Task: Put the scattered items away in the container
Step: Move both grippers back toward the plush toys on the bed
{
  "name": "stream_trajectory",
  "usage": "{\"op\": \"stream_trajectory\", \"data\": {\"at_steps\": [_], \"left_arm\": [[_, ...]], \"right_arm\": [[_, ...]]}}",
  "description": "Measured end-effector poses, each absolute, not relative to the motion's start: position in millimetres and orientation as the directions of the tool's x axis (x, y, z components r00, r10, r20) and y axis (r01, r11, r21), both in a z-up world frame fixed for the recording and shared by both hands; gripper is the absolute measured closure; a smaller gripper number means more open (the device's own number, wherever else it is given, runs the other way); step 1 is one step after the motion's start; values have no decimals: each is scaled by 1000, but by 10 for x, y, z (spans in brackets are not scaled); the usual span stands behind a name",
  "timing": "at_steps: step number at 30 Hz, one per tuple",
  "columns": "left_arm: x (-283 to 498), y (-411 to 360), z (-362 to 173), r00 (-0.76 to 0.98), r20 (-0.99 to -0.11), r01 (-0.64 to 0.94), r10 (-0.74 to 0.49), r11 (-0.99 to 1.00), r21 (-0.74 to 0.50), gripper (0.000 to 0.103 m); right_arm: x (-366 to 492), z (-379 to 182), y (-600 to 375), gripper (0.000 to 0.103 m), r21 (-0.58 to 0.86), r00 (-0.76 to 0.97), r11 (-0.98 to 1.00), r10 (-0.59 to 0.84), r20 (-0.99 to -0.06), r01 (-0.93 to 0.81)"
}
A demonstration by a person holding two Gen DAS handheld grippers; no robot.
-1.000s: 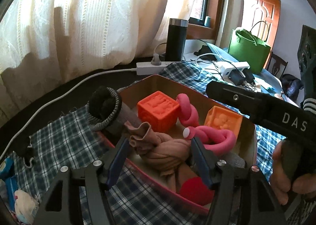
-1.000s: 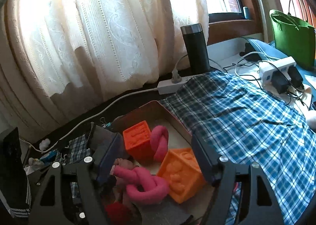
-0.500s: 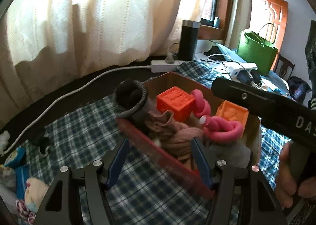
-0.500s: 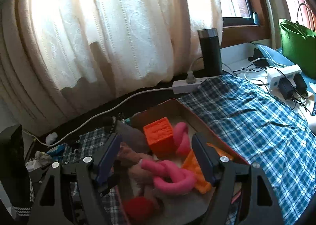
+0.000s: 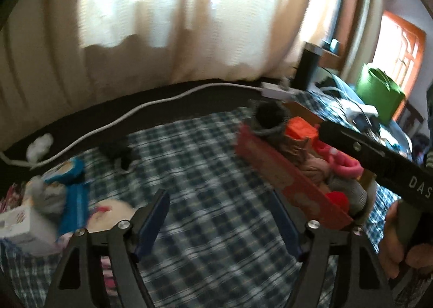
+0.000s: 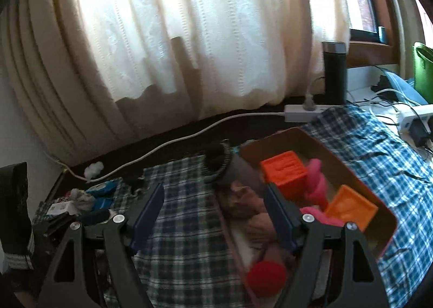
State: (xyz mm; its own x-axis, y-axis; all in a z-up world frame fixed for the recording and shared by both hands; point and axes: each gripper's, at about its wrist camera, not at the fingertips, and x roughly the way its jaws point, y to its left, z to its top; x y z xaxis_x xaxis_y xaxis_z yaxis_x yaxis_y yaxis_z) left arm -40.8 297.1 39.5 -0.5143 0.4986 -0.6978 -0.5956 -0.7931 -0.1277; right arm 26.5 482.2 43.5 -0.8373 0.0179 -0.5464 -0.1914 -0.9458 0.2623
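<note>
My left gripper (image 5: 219,222) hangs over the bare plaid cloth, its jaws opening with nothing between them. To its right stands the red cardboard box (image 5: 284,183) holding a dark sock (image 5: 270,118), an orange cube (image 5: 300,126), a brown cloth (image 5: 311,164), a pink knot (image 5: 341,161) and a red ball (image 5: 337,198). Scattered at the left are a blue packet (image 5: 70,172), a white carton (image 5: 21,224) and a cream soft toy (image 5: 113,210). My right gripper (image 6: 213,216) is open and empty over the near left wall of the box (image 6: 360,180).
A white cable (image 5: 151,107) runs along the dark ledge to a power strip (image 6: 300,113) beside a black tumbler (image 6: 334,72). A green bag (image 5: 379,91) and chargers crowd the far right. A cotton tuft (image 6: 93,168) lies on the ledge. A hand (image 5: 392,240) grips the right tool.
The left gripper drew back from the brown cloth, which stays in the box, swung left over the plaid cloth and its jaws widened. The right gripper also shifted left.
</note>
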Motion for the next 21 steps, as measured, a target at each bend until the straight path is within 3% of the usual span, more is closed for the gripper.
{"op": "stream_trajectory", "data": {"at_steps": [14, 21], "left_arm": [[-789, 1502, 256, -608, -710, -332, 355, -926, -178, 23], [-782, 1491, -67, -513, -763, -357, 394, -906, -228, 23]], "right_arm": [[36, 354, 3872, 24, 208, -783, -978, -140, -606, 14], [-179, 258, 3558, 24, 178, -757, -984, -141, -638, 33]]}}
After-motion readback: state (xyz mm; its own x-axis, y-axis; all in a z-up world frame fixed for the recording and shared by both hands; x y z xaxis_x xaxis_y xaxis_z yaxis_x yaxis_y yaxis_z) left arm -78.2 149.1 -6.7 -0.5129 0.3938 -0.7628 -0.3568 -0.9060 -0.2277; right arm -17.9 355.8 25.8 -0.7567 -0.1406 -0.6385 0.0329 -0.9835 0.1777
